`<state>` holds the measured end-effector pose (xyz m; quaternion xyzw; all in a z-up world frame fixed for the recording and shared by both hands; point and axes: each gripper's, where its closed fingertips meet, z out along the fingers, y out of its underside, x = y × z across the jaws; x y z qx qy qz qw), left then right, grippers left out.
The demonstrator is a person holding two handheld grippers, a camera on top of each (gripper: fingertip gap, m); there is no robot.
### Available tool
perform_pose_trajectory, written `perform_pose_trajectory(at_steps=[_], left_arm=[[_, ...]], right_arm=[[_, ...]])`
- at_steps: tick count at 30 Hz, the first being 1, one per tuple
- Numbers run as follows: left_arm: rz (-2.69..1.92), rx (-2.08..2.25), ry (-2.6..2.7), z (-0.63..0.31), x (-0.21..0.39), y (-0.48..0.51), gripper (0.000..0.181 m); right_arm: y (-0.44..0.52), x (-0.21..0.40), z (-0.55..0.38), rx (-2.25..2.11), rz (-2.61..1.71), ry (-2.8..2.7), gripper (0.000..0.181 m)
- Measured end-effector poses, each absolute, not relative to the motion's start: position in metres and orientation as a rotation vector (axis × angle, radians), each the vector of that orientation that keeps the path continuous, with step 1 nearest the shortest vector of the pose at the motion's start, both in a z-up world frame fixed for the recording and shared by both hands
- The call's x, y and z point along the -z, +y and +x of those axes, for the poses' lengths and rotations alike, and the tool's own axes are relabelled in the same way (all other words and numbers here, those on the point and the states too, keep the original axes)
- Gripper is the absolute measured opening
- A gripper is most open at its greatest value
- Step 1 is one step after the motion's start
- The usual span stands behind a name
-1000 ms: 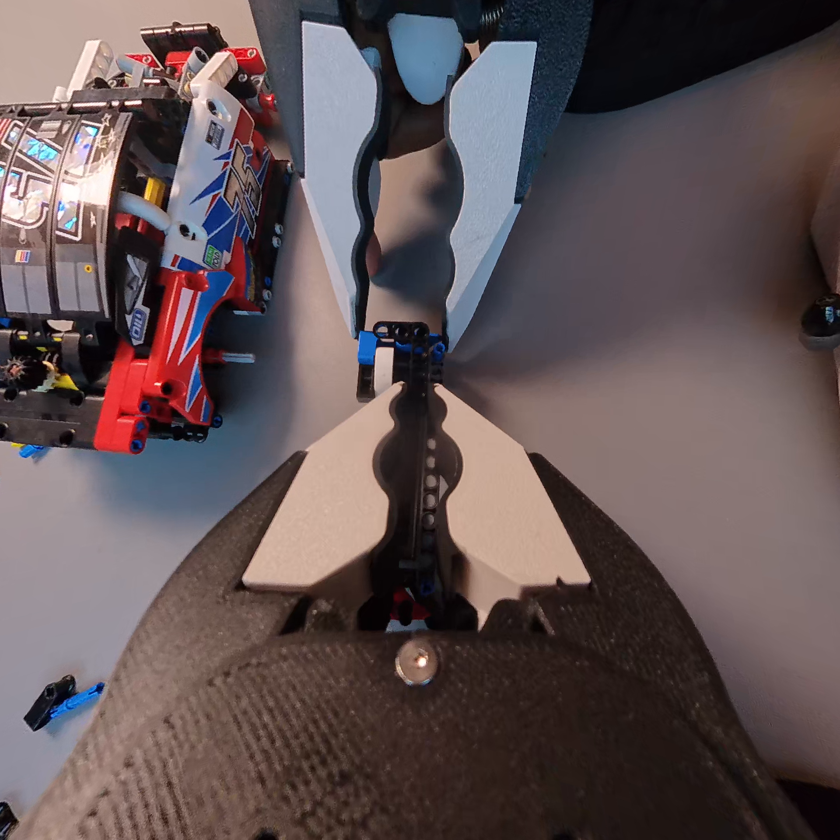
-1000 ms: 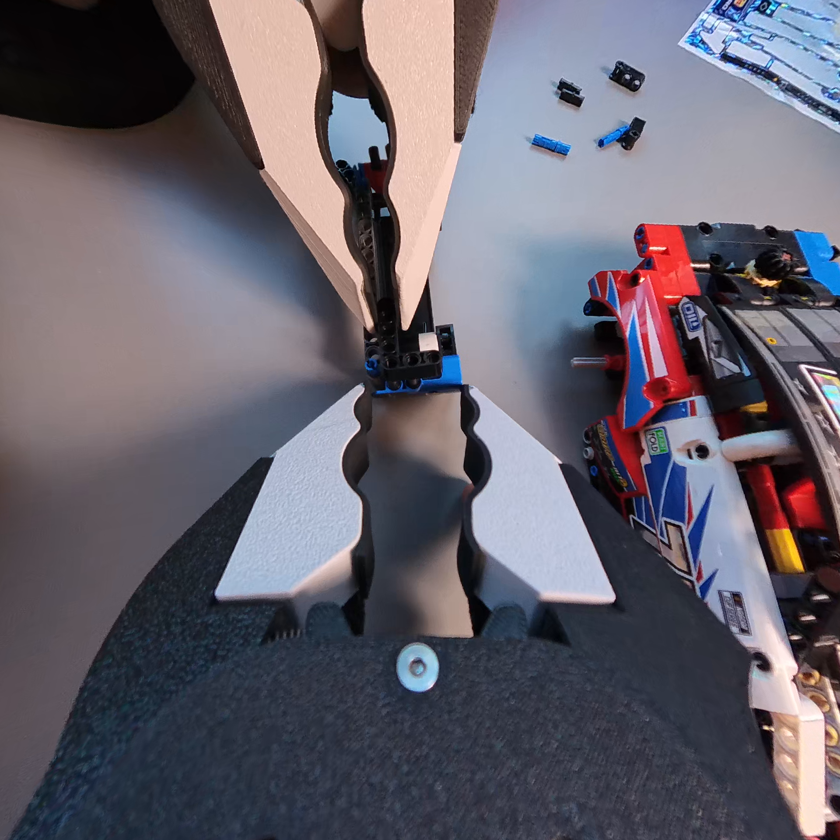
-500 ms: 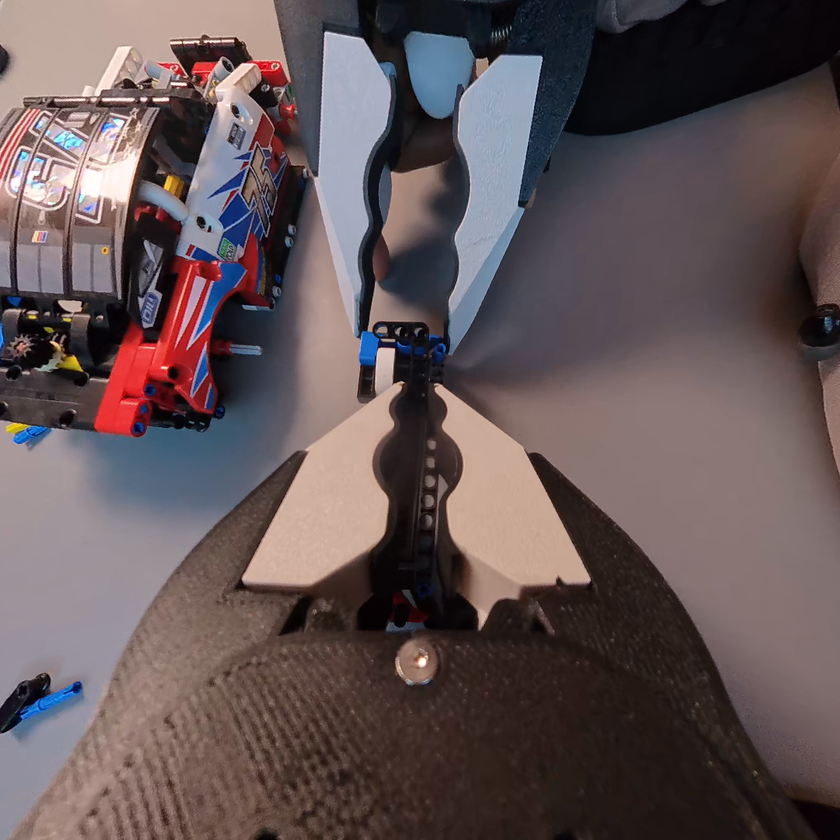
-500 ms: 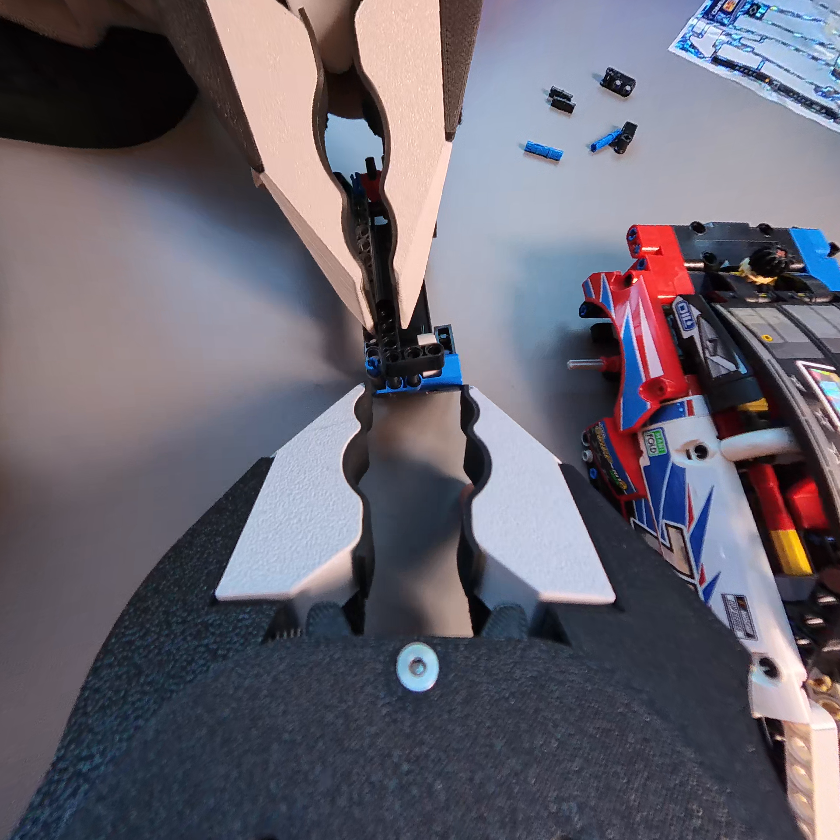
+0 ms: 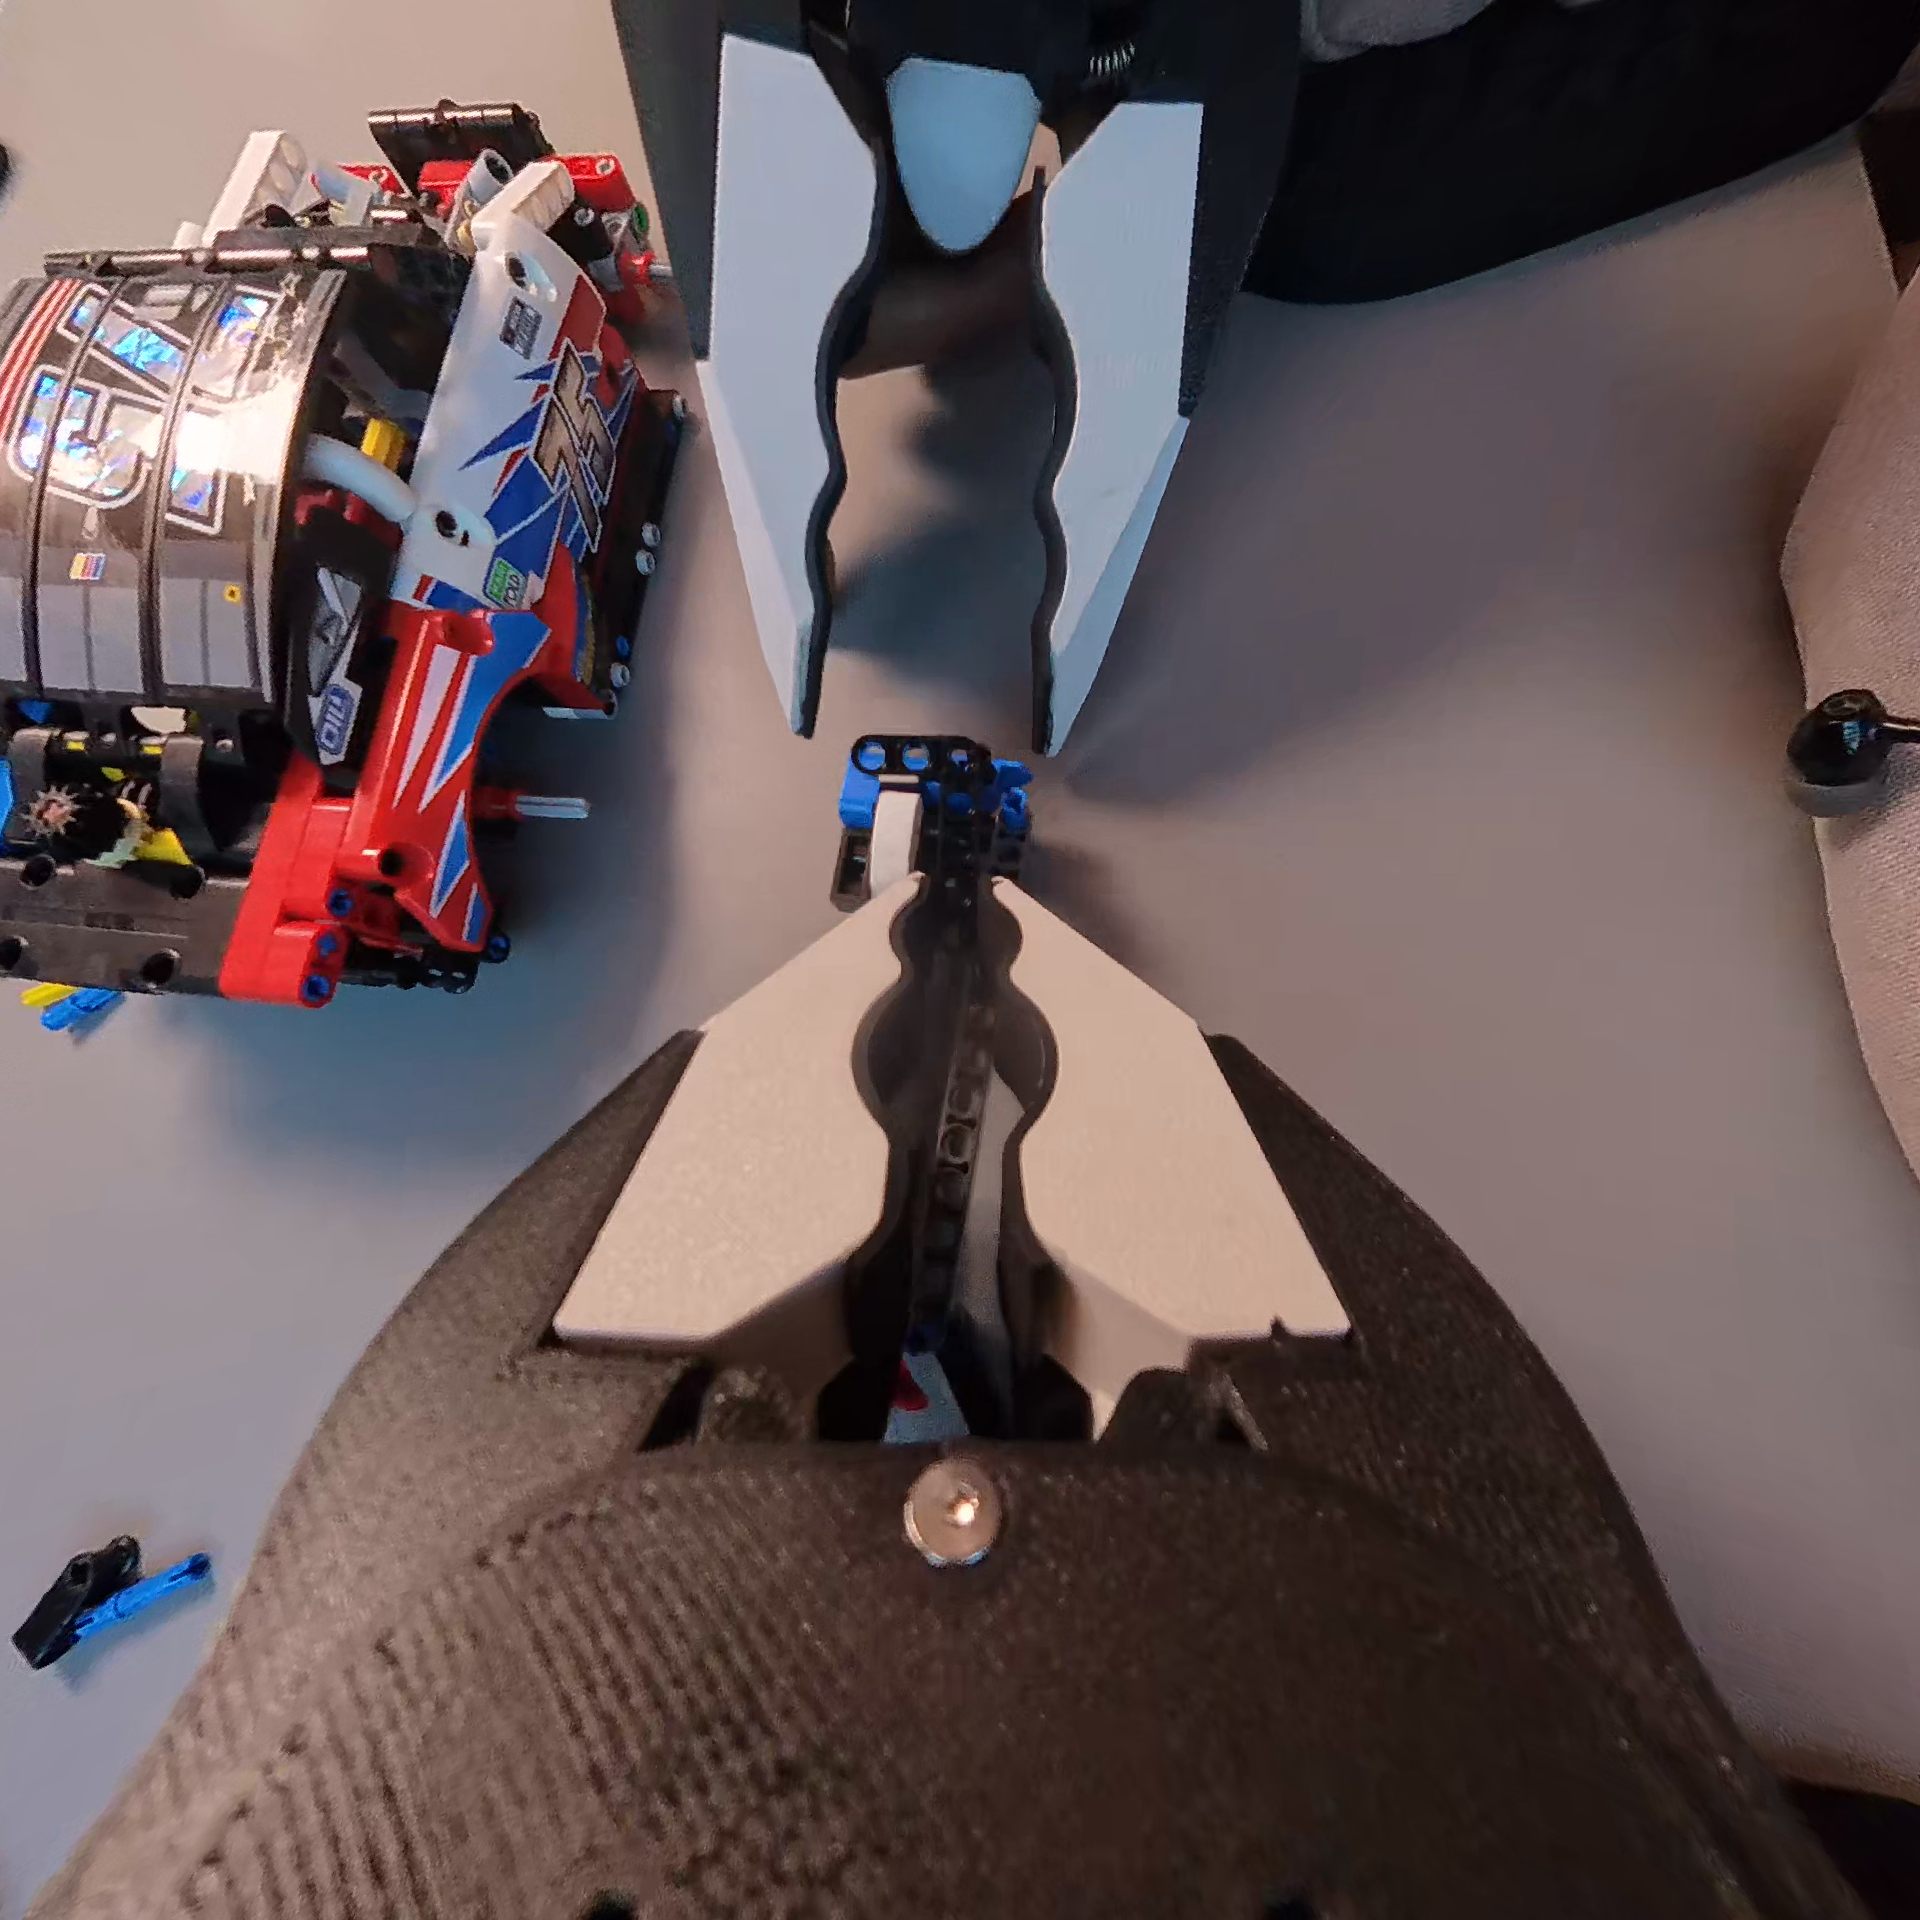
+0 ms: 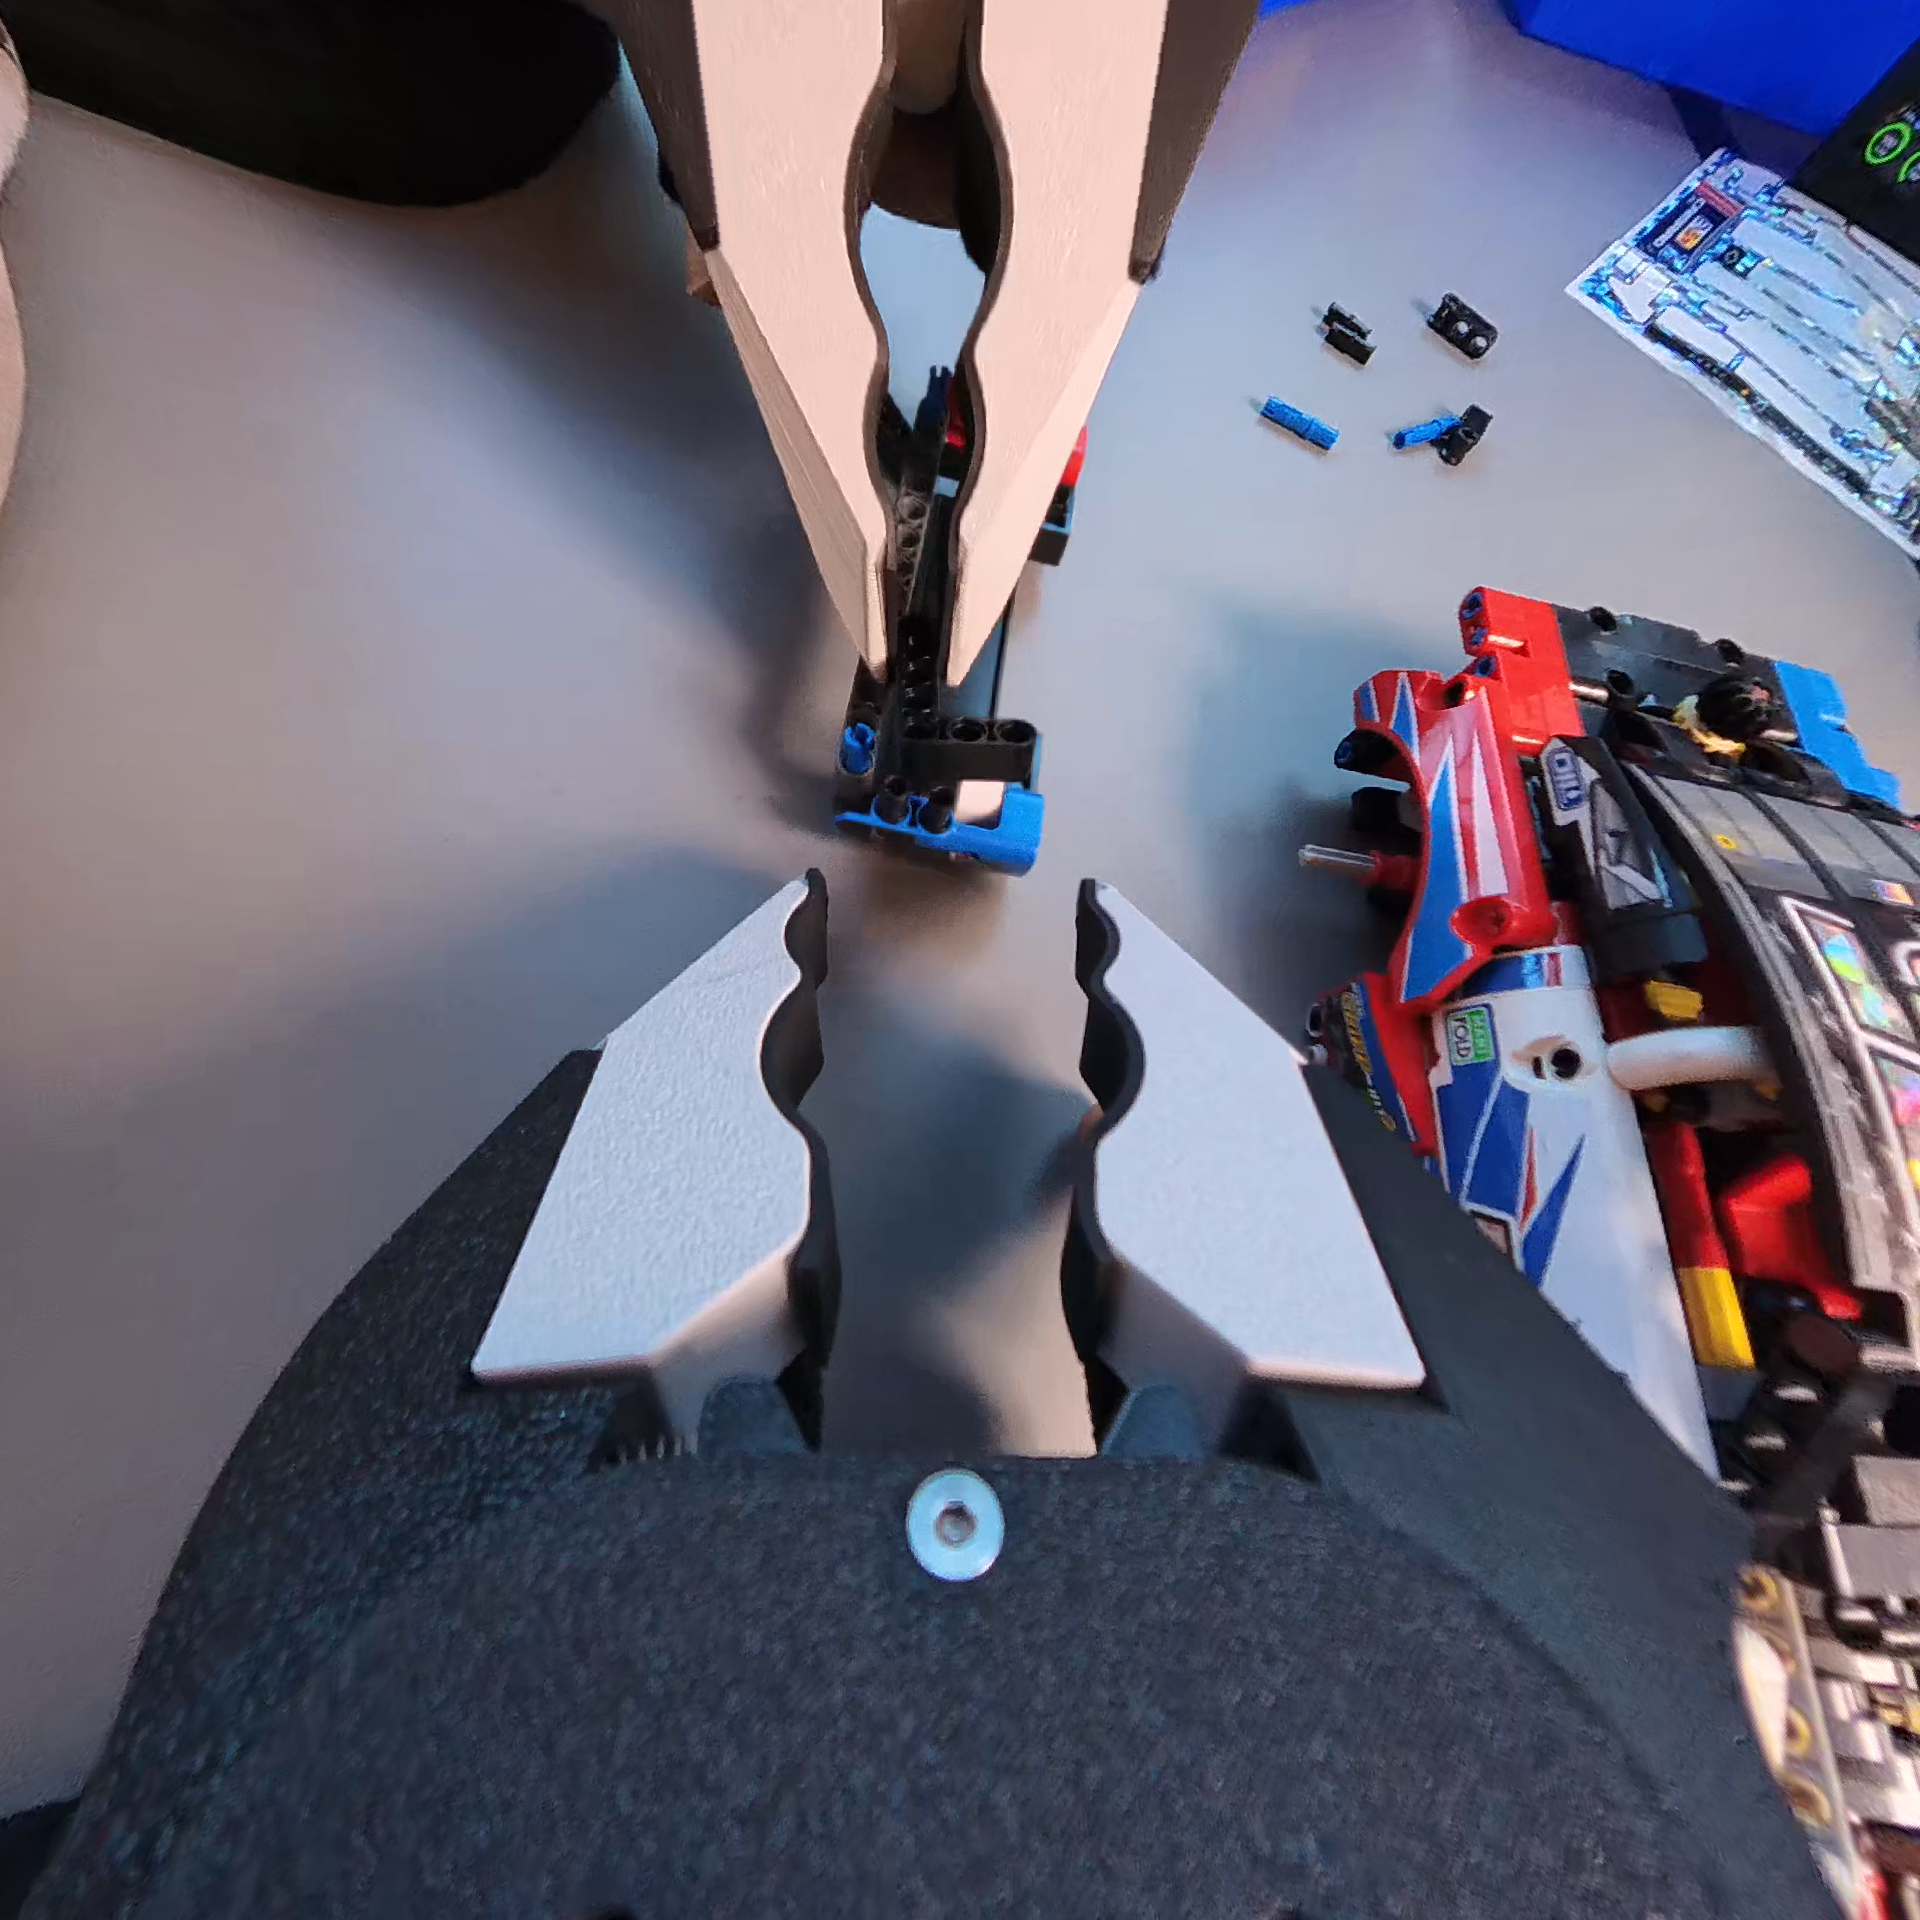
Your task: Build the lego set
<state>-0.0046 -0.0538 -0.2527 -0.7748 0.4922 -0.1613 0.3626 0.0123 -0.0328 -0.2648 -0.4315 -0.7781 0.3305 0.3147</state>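
A long black beam sub-assembly with a blue and white end (image 5: 930, 800) is clamped between the fingers of my left gripper (image 5: 954, 883), which is shut on it. Its blue end sticks out past the fingertips, low over the grey table. My right gripper (image 6: 951, 888) is open and empty, its tips a short gap away from that blue end (image 6: 940, 800). In the left wrist view the right gripper (image 5: 925, 738) faces mine from above. In the right wrist view the left gripper (image 6: 920, 670) comes in from the top. The red, white and blue car model (image 5: 312, 582) lies beside them.
The car model (image 6: 1621, 987) is close to the right gripper's right side. Several small black and blue pins (image 6: 1382, 384) and a sticker sheet (image 6: 1766, 322) lie beyond it. A black and blue pin (image 5: 99, 1595) lies at the lower left. A dark round object (image 5: 1839, 738) sits at the right edge. The tips of both grippers are at nearly the same place.
The right gripper has drawn back from the blue end, which its tips straddled before, and stands wider open. The left gripper still holds the beam.
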Motion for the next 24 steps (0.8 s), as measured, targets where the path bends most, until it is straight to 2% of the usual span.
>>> perform_pose_trajectory(at_steps=[9, 24], left_arm=[[-1.994, 0.410, 1.367, 0.000, 0.252, -0.064, 0.005], [-2.101, 0.431, 1.531, -0.002, 0.254, -0.066, 0.005]], right_arm=[[-0.040, 0.263, 0.005, -0.901, -1.137, -2.044, 0.033], [-0.042, 0.263, 0.004, -0.889, -1.125, -2.040, 0.033]])
